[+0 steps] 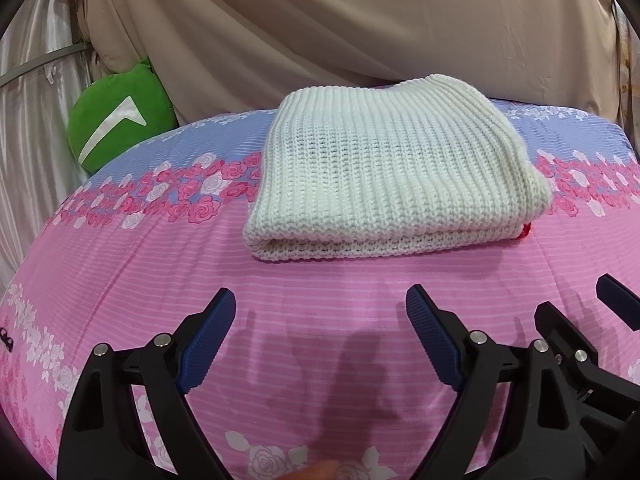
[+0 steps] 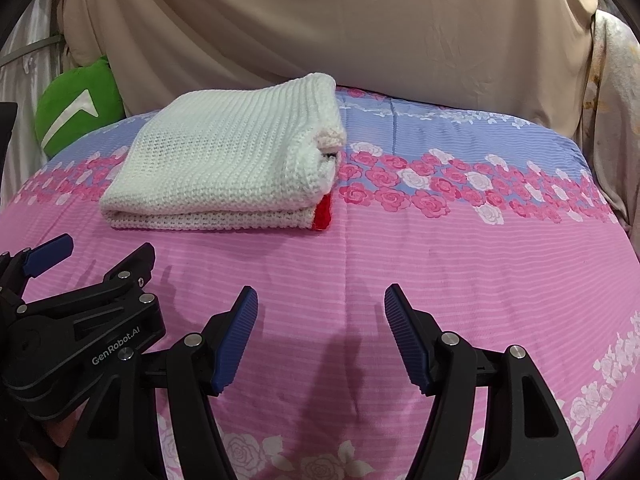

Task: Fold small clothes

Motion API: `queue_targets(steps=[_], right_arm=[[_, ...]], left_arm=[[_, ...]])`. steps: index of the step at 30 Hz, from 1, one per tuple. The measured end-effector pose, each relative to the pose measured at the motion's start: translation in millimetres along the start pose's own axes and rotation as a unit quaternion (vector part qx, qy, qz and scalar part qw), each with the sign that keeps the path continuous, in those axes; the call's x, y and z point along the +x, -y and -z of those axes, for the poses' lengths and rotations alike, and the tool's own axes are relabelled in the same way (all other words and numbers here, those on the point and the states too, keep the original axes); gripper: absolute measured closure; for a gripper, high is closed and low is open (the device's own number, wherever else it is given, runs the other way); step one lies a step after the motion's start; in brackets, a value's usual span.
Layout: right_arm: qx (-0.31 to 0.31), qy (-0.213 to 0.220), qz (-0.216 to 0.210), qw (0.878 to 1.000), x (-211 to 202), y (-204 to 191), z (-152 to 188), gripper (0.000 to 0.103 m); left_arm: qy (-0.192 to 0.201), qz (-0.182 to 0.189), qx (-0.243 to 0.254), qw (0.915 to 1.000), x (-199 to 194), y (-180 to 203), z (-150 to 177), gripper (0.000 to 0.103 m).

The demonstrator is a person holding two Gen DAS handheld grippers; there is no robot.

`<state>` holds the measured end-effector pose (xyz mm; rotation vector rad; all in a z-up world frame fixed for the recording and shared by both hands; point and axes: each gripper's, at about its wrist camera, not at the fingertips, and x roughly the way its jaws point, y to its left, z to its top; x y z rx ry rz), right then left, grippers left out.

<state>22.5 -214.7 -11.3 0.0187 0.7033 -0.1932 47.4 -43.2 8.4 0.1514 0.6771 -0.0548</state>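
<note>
Left gripper point(image 1: 320, 312) fingers spread wide, nothing between pads, poised above pink floral bedspread point(image 1: 320, 296). Right gripper point(image 2: 320, 312) fingers also apart, empty, just beside left. Folded white knit garment point(image 1: 384, 168) lay flat on bedspread ahead of both, untouched; red trim showed at its right edge. Green plush point(image 1: 116, 116) sat far left against beige drape point(image 1: 360, 20).

One folded white knitted garment point(image 1: 384, 168) is counted on one pink and blue flowered bedcover point(image 1: 160, 248). One green cushion point(image 1: 116, 116) is seen at the back left. Two grippers are counted, the left gripper point(image 1: 320, 320) and the right gripper point(image 2: 320, 320), each with two blue-padded fingers.
</note>
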Motion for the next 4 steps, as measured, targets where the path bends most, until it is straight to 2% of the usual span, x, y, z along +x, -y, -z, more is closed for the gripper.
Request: queue_targets(steps=[4], right_arm=[[0.001, 0.000, 0.002, 1.000, -1.0, -0.5, 0.2, 0.038]], left_arm=[[0.000, 0.000, 0.000, 1.0000, -0.1, -0.6, -0.1, 0.019]])
